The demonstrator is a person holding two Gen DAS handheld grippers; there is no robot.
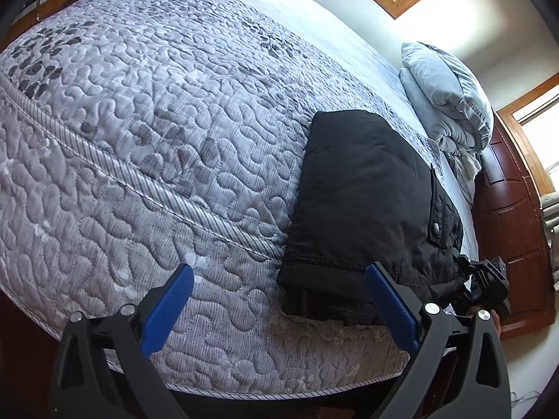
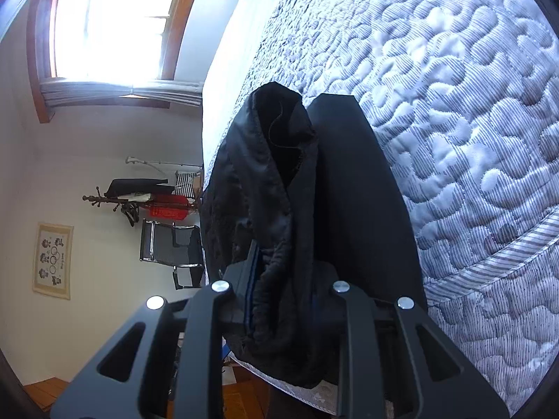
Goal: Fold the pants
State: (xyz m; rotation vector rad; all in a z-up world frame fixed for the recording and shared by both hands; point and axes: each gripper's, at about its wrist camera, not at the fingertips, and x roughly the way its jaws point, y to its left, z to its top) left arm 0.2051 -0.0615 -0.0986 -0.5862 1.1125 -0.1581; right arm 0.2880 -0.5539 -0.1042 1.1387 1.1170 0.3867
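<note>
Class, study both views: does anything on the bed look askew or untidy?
Yes. The folded black pants sit at the mattress edge, their near end overhanging. The right claw grips one bunched end, so that part looks rumpled, not flat.

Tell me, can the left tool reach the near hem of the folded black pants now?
Probably yes: the left tool is open, the pants hem lies just ahead, nothing between them.

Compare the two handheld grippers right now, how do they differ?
The left gripper stands open with nothing between its blue pads, while the right gripper is shut on a bunched edge of the folded black pants. The left one hovers over the quilted grey mattress beside the pants; the right one touches them. Both have black frames.
</note>
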